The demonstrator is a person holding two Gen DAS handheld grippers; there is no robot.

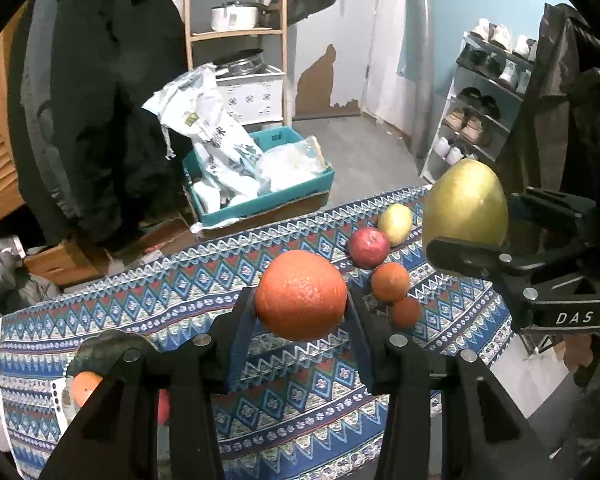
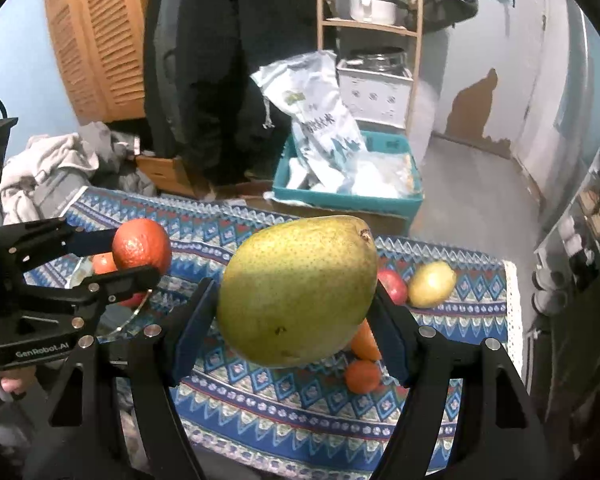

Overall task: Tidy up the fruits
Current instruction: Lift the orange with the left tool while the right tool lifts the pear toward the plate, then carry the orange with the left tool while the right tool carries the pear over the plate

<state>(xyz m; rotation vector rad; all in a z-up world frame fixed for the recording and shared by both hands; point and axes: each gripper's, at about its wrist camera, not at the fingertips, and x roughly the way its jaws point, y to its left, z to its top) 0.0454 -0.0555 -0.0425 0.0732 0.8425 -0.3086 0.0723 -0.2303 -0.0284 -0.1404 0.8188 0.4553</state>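
Both claws were loaded: our left gripper (image 1: 300, 312) pinched an orange (image 1: 300, 295) above the patterned cloth (image 1: 180, 304), and our right gripper (image 2: 296, 320) clamped a big green pear (image 2: 298, 290) in the air. Beyond them we saw an apple (image 1: 369, 247), a lemon (image 1: 396, 223) and two small oranges (image 1: 390, 281) clustered on the cloth.

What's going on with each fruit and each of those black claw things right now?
Left gripper: shut on the large orange.
Large orange: held above the cloth.
Right gripper: shut on the green pear.
Green pear: held aloft, tilted.
Red apple, yellow lemon, two small oranges: lying on the patterned tablecloth.
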